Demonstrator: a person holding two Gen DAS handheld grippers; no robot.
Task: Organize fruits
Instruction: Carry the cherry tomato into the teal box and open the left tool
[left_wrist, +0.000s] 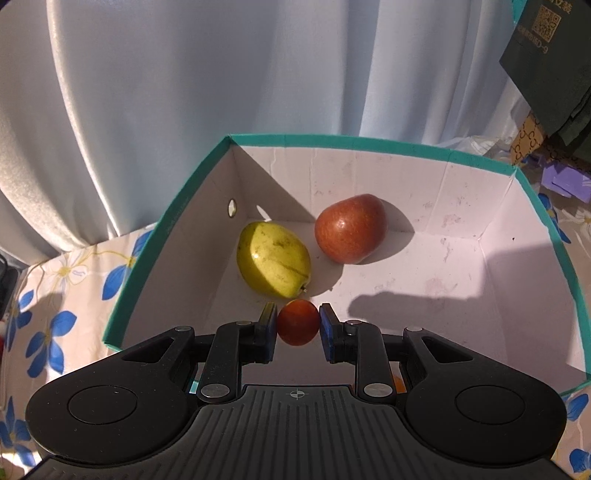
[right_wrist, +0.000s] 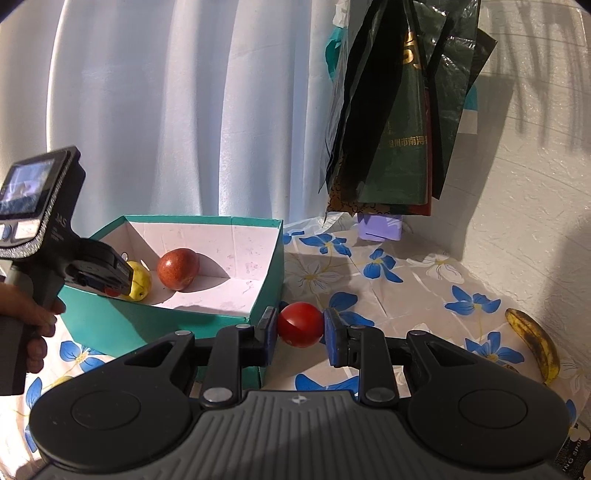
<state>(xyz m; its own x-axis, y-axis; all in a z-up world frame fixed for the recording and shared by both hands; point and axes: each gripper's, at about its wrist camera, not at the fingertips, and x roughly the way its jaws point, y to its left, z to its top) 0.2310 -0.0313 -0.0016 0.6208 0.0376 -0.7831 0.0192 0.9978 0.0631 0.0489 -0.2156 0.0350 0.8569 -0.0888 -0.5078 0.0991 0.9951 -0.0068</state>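
A teal box (left_wrist: 332, 141) with a white inside holds a yellow-green pear (left_wrist: 273, 264) and a red apple (left_wrist: 351, 229). My left gripper (left_wrist: 297, 324) hangs inside the box just in front of the pear, shut on a small dark-red fruit (left_wrist: 297, 326). In the right wrist view the same box (right_wrist: 147, 321) sits at left with the pear (right_wrist: 139, 281) and apple (right_wrist: 178, 268) inside, and the left gripper (right_wrist: 112, 291) dips over its near wall. My right gripper (right_wrist: 300, 325) is shut on a small red tomato (right_wrist: 300, 324) above the tablecloth, right of the box.
A spotted banana (right_wrist: 535, 343) lies on the flowered tablecloth (right_wrist: 406, 295) at the right. Dark green bags (right_wrist: 399, 110) hang above a purple packet (right_wrist: 380, 226) behind the box. A pale curtain (left_wrist: 221, 92) backs the table. A hand (right_wrist: 26, 314) grips the left tool's handle.
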